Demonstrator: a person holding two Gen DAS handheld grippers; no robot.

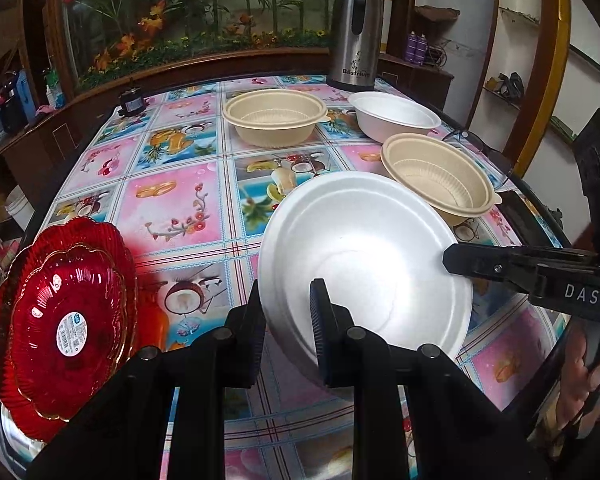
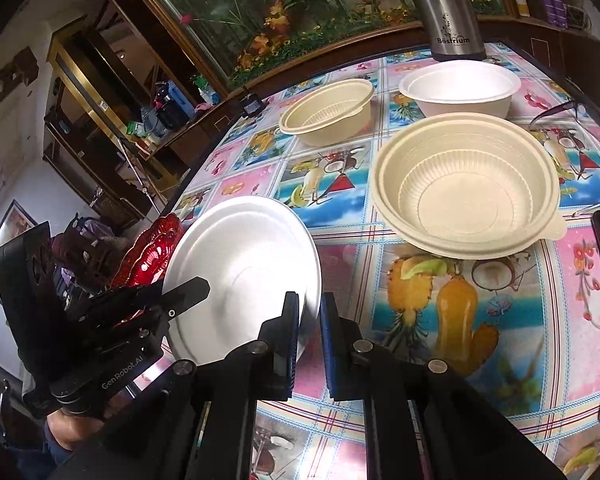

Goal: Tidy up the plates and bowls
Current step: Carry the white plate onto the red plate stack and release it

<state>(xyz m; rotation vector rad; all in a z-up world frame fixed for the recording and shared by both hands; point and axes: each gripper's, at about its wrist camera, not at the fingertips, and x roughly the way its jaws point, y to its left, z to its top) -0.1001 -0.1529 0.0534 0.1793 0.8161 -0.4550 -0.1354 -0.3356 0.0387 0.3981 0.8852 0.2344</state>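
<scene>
**Ana:** Black fingers of the left gripper (image 1: 288, 320) straddle the near rim of the white bowl (image 1: 364, 256), one outside, one inside. Pinched on it, I'd say, and the bowl hangs tilted above the table (image 1: 172, 200).

**Ben:** And the right gripper (image 2: 310, 336)?

**Ana:** Its fingers sit at the opposite edge of that same bowl. In the right view the rim runs into the narrow gap between them, but I cannot tell whether they clamp it or only flank it.

**Ben:** How far along are we?

**Ana:** Early to middle, I judge. Left of the left gripper, the red plates (image 1: 64, 320) already lie nested, so that part looks done. The bowls are not yet stacked.

**Ben:** Count them.

**Ana:** Two red plates, small one inside large. Two white bowls: the held one, and a second white bowl (image 1: 396, 116) far ahead to the right. Two beige bowls: the near beige bowl (image 1: 440, 176) just beyond the held one, and the far beige bowl (image 1: 276, 116) straight ahead, well apart from each other.

**Ben:** Anything else?

**Ana:** One steel kettle (image 1: 356, 32) at the far edge.

**Ben:** So what's left?

**Ana:** Probably white into white and beige into beige.
</scene>
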